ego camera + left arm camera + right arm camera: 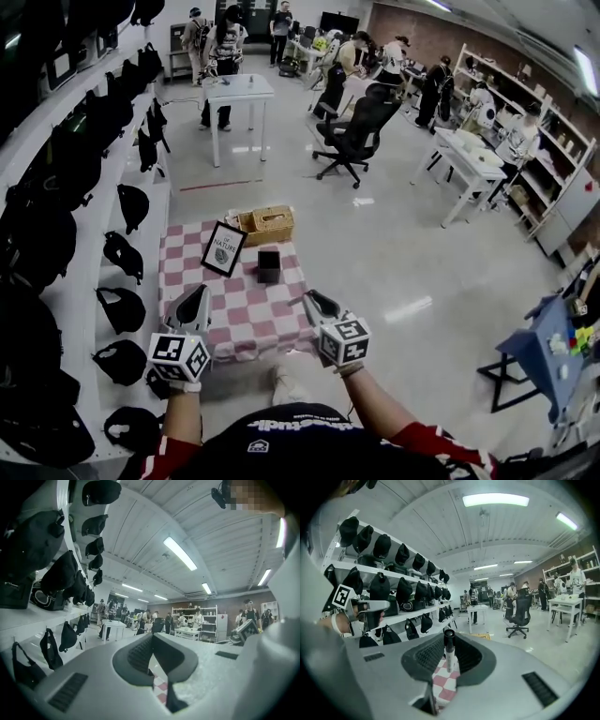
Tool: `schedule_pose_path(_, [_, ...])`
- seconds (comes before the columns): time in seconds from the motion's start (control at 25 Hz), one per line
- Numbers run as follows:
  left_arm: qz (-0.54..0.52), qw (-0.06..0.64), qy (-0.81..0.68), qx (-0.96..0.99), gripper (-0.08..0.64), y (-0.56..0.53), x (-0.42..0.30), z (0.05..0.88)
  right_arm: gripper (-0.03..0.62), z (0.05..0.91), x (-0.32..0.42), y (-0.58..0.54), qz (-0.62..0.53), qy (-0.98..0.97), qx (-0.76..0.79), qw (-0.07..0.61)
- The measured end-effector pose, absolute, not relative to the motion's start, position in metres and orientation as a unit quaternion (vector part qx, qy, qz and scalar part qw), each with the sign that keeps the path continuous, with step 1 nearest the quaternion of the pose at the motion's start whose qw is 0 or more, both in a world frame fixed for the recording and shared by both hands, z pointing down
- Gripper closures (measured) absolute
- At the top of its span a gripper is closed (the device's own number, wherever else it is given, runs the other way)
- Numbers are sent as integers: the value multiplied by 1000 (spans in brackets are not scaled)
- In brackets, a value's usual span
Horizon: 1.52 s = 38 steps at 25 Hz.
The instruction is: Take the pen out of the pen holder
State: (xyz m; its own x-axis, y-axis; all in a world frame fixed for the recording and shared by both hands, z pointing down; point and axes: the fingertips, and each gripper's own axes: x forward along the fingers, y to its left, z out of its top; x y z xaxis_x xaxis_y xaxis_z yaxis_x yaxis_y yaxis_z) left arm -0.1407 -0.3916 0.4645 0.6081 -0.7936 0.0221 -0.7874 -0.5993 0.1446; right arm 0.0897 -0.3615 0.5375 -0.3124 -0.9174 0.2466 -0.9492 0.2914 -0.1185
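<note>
Right gripper view shows the pen standing upright between the jaws of the right gripper. Its black cap pokes above the ribbed pads, and the pale barrel is pinched from both sides. The pen is in that grip and not in the pen holder, a small dark box that sits well apart from the gripper, further back on the checked cloth. The removal itself looks done, and what remains is to carry the pen clear and put it somewhere sensible.

To finish well, the squeeze should stay even so the smooth barrel cannot slide or swing. The pen is best kept near upright until it is low over a bare patch of cloth, and the jaws should ease apart only once it rests there. It may roll, so laying it down flat away from the table edge seems wise.

The left gripper is clenched on nothing, with its tips together. It hangs over the near left corner of the cloth, out of the way.

The low table also holds a framed picture leaning beside the holder and a wicker basket behind it. Around it is a large workroom with a pale glossy floor, white shelves of dark bags along the left wall, a black office chair, white tables and several people working at the far end.
</note>
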Motion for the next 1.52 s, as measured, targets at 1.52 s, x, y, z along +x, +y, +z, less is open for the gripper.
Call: schedule_pose_path(1.52, [-58,49,-430,900,555,-358,-146,433,522,440,82,-322,41,-788,615,-3])
